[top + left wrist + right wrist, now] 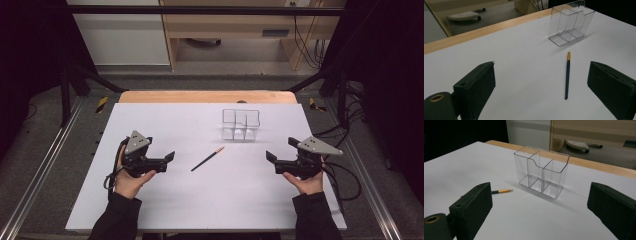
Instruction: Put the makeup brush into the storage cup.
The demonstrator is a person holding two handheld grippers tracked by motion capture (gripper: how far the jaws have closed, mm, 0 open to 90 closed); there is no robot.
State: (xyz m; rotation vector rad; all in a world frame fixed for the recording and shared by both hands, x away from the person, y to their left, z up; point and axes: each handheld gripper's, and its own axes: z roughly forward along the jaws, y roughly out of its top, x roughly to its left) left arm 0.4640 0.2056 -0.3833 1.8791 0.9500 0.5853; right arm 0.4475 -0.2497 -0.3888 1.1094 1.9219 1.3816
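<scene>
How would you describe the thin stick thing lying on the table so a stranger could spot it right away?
Start at the white table and find the clear plastic organizer standing toward its far side. Just in front of it, between the two grippers, lies a slim dark brush flat on the surface. Its gold-coloured end points toward the organizer, and it is the one loose item there.

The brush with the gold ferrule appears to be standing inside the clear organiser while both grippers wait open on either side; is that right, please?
Not quite: the brush lies flat on the white table, in front of the clear organiser, which is empty. The high view shows this. The left gripper and right gripper are indeed open.
</scene>
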